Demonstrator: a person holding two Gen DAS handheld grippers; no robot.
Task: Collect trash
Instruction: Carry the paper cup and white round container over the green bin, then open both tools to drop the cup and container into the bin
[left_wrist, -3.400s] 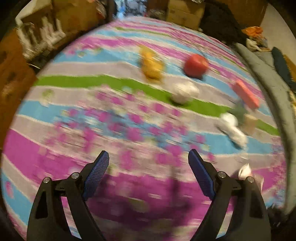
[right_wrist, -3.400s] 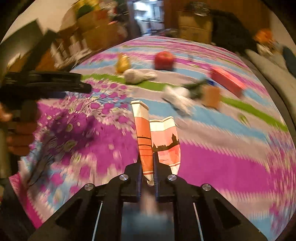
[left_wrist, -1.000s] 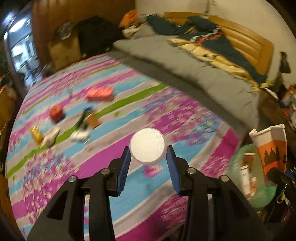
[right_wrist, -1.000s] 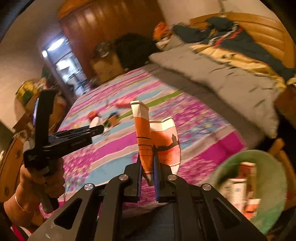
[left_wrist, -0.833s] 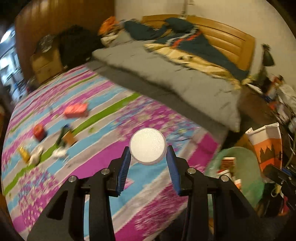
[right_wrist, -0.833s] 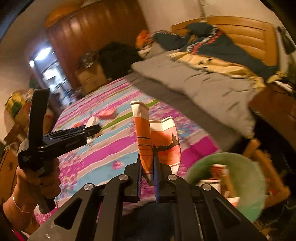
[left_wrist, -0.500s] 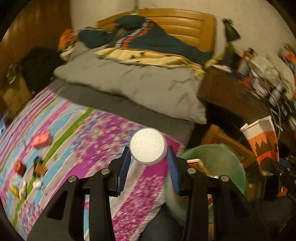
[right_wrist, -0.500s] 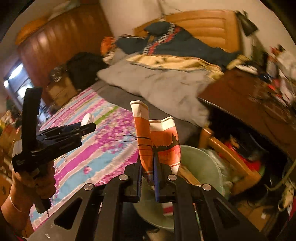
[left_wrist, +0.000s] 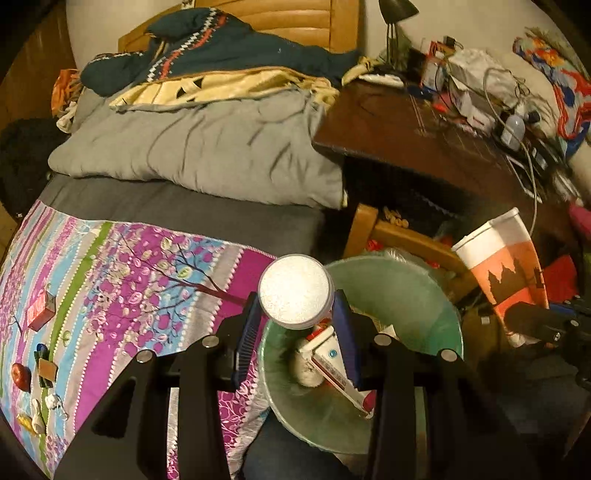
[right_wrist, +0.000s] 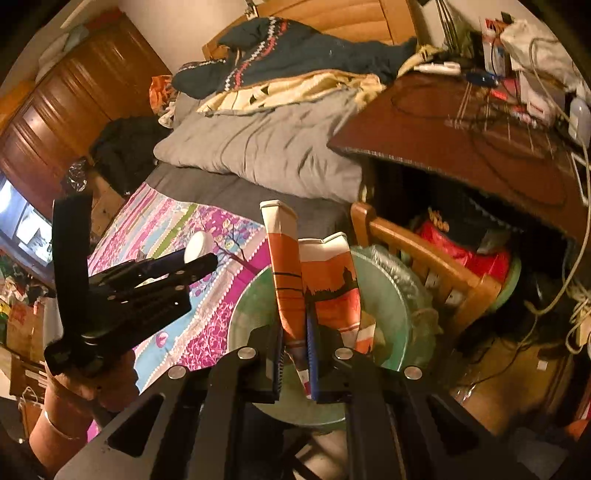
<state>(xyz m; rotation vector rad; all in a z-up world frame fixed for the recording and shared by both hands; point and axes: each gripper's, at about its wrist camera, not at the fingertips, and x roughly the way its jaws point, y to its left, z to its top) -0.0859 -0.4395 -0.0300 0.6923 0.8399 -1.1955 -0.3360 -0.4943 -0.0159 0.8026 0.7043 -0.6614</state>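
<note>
My left gripper (left_wrist: 295, 325) is shut on a white round cup (left_wrist: 294, 291), seen bottom-on, held over the near rim of a pale green trash bin (left_wrist: 406, 291). The bin holds a carton (left_wrist: 332, 363) and other trash. My right gripper (right_wrist: 295, 354) is shut on a squashed orange-and-white paper cup (right_wrist: 325, 291), above the same bin (right_wrist: 251, 302). That paper cup also shows in the left wrist view (left_wrist: 506, 273), right of the bin. The left gripper shows in the right wrist view (right_wrist: 192, 266), still holding the white cup (right_wrist: 197, 245).
The bin stands between a bed with a striped flowery cover (left_wrist: 110, 280) and a cluttered dark wooden desk (left_wrist: 424, 136). A wooden chair frame (right_wrist: 424, 251) is behind the bin. An apple (left_wrist: 20, 374), a red box (left_wrist: 40, 310) and scraps lie on the cover.
Both grippers have swung from the bed cover to the trash bin, each keeping its cup. The left gripper, open and empty 3.4 s ago, now holds the white cup.
</note>
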